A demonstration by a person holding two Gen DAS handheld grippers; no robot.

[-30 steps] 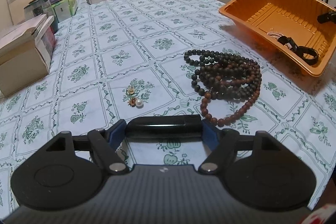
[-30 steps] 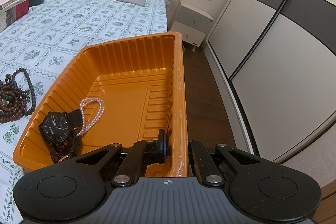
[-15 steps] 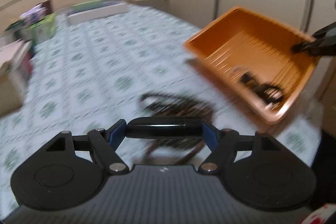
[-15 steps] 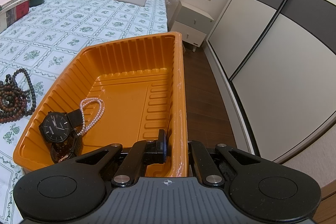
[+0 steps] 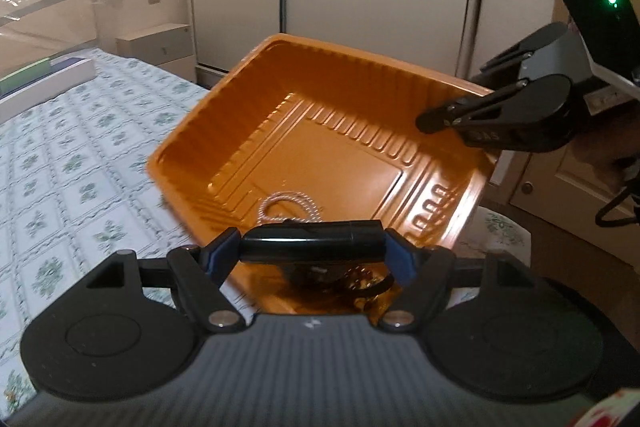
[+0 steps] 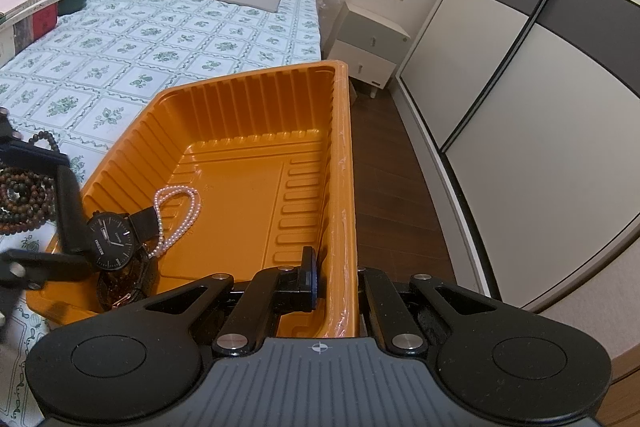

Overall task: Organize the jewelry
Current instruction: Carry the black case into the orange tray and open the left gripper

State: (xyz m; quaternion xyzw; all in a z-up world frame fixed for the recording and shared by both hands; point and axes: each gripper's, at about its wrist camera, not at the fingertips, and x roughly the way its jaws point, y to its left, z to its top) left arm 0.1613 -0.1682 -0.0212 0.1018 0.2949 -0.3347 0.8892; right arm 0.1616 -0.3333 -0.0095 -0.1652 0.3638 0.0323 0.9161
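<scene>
The left gripper (image 5: 314, 247) holds a black tube (image 5: 312, 246) between its pads, over the near corner of the orange tray (image 6: 340, 163). The right gripper (image 6: 334, 279) is pinched tight on the tray's near wall. A watch (image 6: 110, 241) and pearl bracelet (image 6: 178, 217) lie in that corner. Lower the tube gently beside them, then let go. Farther off, dark beads (image 6: 24, 195) wait on the bed cover (image 6: 168, 39).
</scene>
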